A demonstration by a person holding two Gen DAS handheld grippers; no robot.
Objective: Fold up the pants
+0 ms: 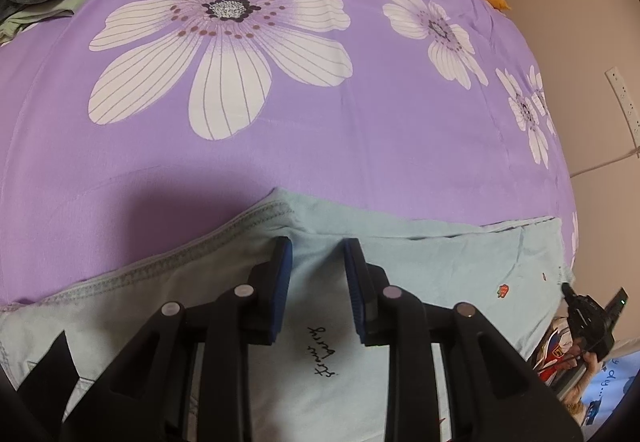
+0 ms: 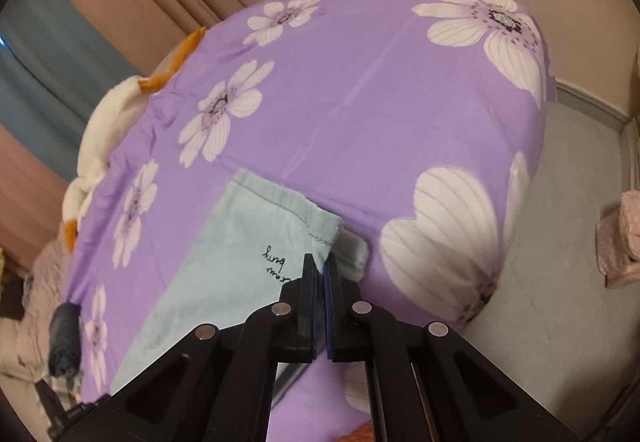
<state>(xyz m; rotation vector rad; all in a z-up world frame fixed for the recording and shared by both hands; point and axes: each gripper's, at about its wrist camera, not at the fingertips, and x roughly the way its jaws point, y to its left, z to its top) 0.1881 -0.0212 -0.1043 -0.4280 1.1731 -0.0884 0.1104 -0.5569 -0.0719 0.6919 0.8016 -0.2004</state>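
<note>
Fingers of my right gripper (image 2: pixel 322 269) were pinched tight on a corner of the light blue pants (image 2: pixel 224 282), at the stitched hem near the black handwritten lettering (image 2: pixel 276 262). On my left gripper (image 1: pixel 318 248) the blue pads (image 1: pixel 283 262) stood narrowly apart with a fold of the same pants between them, though I could not tell whether they pressed it. Those pants lay flat on the purple flowered bedsheet (image 1: pixel 360 130), near a white plush toy (image 2: pixel 108 114).

Our left claw (image 1: pixel 318 248) points steeply down, its blue pads (image 1: pixel 282 274) parted a little over the cloth. Our right claw (image 2: pixel 321 266) is clamped tight on a fabric corner.
</note>
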